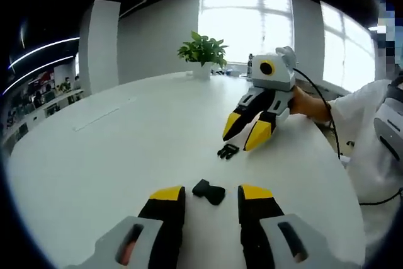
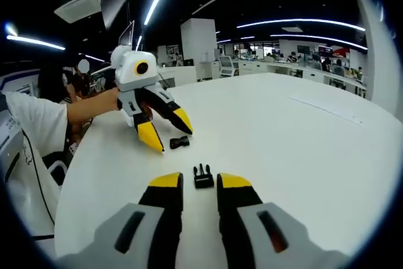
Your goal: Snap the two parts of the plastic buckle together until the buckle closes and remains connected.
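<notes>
Two black buckle parts lie apart on the white table. The socket part rests flat just ahead of my left gripper, between its open yellow tips. The pronged part lies beyond it, under the tips of my right gripper, which hovers open above the table. In the right gripper view the pronged part sits between the spread tips of my right gripper. The socket part lies beside the open left gripper. Neither part is held.
A potted green plant stands at the table's far edge by the windows. A person's forearm and white sleeve reach in from the right, close to the table edge. Office desks lie beyond the table.
</notes>
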`<state>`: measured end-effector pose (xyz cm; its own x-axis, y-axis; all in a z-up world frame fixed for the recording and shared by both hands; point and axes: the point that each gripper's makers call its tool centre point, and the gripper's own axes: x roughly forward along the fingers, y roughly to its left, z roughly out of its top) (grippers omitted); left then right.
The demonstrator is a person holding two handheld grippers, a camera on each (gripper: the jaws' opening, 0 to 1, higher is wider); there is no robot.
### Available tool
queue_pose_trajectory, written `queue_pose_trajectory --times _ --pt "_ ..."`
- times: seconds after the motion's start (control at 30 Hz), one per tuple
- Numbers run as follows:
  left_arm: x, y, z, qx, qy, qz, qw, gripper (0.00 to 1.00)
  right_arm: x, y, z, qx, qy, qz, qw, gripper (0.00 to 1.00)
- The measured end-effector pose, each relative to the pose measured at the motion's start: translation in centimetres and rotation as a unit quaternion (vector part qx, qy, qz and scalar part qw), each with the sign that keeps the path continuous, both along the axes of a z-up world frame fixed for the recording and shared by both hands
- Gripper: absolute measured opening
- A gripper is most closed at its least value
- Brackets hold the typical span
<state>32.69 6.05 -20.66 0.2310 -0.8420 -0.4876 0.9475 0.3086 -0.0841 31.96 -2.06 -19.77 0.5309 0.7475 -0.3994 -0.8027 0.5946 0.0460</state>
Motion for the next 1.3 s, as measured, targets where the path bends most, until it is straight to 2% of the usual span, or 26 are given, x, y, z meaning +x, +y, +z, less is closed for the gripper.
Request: queue_pose_trajectory --times 0.07,0.1,0.13,0.17,0.3,0.4,0.53,0.6,0.8,1.1,1.3 --pt "-0.4 -0.2 -0.1 0.011 -0.011 0.014 0.9998 0.39 0.1 0.0 -0.1 -0.003 -0.001 0.000 1.0000 0.21" --pt "-0.2 0.0 -0.3 0.026 -0.022 0.035 0.9988 0.39 0.1 0.0 -0.2 -0.005 -0.001 -0.001 1.0000 0.22" --pt "-0.2 -0.1 -0.3 0.026 -0.034 0.041 0.9982 0.39 0.2 0.0 -0.3 -0.006 -0.002 -0.001 1.0000 0.22" --pt "-0.1 -0.1 -0.2 0.022 -0.026 0.067 0.9972 0.38 0.1 0.0 -0.4 -0.007 -0.002 -0.001 1.0000 0.22" --pt "0.1 0.0 0.4 -0.005 -0.004 0.121 0.9926 0.37 0.1 0.0 -0.4 -0.007 -0.003 -0.003 1.0000 0.22" --pt "0.3 0.4 0.6 -0.009 -0.012 0.150 0.9886 0.35 0.2 -0.1 -0.4 -0.007 -0.004 -0.006 1.0000 0.22" --pt "0.0 0.5 0.7 -0.014 -0.022 0.158 0.9870 0.29 0.2 -0.1 -0.4 -0.007 -0.004 -0.008 0.9999 0.22" --pt "0.0 0.4 0.8 -0.017 -0.023 0.164 0.9861 0.29 0.2 -0.1 -0.4 -0.007 -0.004 -0.008 0.9999 0.22" --pt "-0.3 0.8 -0.2 -0.010 -0.003 0.172 0.9851 0.28 0.4 -0.1 -0.5 -0.010 -0.006 -0.010 0.9999 0.22" --pt "0.3 1.0 -0.2 -0.013 -0.003 0.174 0.9846 0.18 0.4 0.0 -0.6 -0.018 -0.012 -0.012 0.9997 0.20" --pt "0.6 1.1 -0.3 -0.013 0.000 0.169 0.9855 0.12 0.4 -0.1 -0.6 -0.024 -0.017 -0.012 0.9995 0.15"
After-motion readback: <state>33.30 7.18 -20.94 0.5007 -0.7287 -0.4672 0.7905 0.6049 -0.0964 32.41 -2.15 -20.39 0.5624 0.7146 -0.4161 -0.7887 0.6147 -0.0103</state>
